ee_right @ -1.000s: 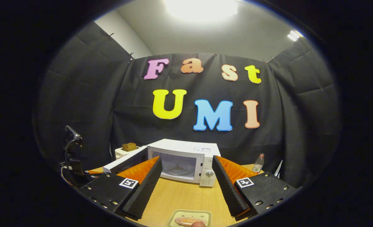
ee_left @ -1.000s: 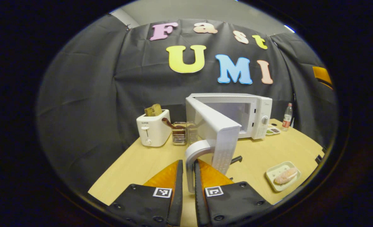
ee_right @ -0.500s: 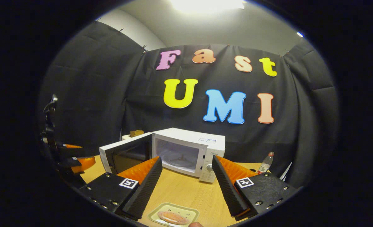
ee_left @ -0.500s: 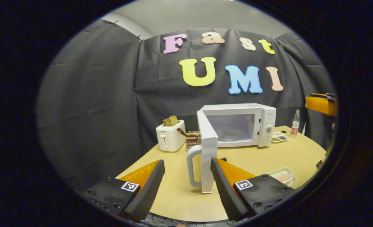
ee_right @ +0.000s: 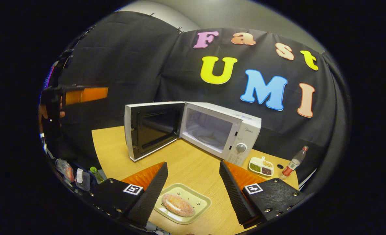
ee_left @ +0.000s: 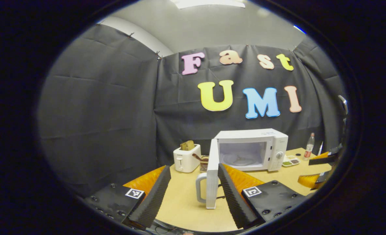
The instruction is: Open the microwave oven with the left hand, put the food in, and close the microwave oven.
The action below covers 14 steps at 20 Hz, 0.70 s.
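The white microwave stands at the back of the wooden table with its door swung wide open and the cavity bare. My left gripper is open, held back from the door's handle, touching nothing. A pale tray carrying a pink-orange piece of food lies on the table near the front. My right gripper is open and hangs just above that tray, fingers on either side of it. The left gripper also shows far left in the right gripper view, held by a hand.
A white toaster with bread and a wire rack stand left of the microwave. A small divided dish and a plastic bottle sit to its right. The table's front edge is close below my left gripper.
My left gripper let go of the door handle, opened and pulled back; the door swung fully open. My right gripper tilted down and moved closer over the tray.
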Each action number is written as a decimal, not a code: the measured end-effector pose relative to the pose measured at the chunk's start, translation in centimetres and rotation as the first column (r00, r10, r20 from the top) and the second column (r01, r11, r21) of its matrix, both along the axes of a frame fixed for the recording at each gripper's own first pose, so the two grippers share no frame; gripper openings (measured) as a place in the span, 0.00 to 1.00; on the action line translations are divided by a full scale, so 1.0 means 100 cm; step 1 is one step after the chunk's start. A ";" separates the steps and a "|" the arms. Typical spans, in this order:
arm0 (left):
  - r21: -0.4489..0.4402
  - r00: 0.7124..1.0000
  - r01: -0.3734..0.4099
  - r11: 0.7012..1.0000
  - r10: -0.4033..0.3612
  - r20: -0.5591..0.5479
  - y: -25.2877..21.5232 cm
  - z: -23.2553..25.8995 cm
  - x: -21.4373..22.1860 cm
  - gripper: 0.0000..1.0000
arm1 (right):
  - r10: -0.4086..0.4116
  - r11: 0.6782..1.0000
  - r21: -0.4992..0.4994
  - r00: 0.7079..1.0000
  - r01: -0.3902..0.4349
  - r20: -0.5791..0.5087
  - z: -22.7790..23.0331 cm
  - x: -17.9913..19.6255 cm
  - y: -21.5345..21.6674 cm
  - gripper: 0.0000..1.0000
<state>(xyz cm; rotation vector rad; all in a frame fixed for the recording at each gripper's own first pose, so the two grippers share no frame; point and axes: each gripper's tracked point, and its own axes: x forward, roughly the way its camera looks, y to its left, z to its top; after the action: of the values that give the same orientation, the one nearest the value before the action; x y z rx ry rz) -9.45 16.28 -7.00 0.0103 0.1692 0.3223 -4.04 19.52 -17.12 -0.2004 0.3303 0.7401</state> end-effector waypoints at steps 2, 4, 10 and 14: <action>0.011 1.000 -0.019 1.000 0.018 0.008 -0.001 0.007 -0.007 0.95 | 0.060 0.997 -0.043 0.997 -0.061 -0.040 -0.026 -0.009 0.004 0.95; 0.017 0.999 -0.033 0.999 0.033 0.010 0.000 0.011 -0.015 0.95 | 0.106 0.991 -0.077 0.991 -0.112 -0.082 -0.048 -0.020 0.004 0.95; 0.023 0.996 -0.092 0.995 0.092 -0.003 0.008 0.012 -0.035 0.95 | 0.167 0.973 -0.127 0.970 -0.190 -0.176 -0.093 -0.030 0.011 0.95; 0.040 0.992 -0.122 0.992 0.123 -0.024 0.011 0.008 -0.045 0.94 | 0.214 0.956 -0.154 0.951 -0.251 -0.222 -0.115 -0.037 0.015 0.94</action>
<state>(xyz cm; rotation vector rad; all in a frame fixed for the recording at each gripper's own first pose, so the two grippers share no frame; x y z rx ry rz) -13.98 17.39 -6.24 0.0426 0.1900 0.4478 -7.74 21.02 -28.62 -0.3411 0.5764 0.9688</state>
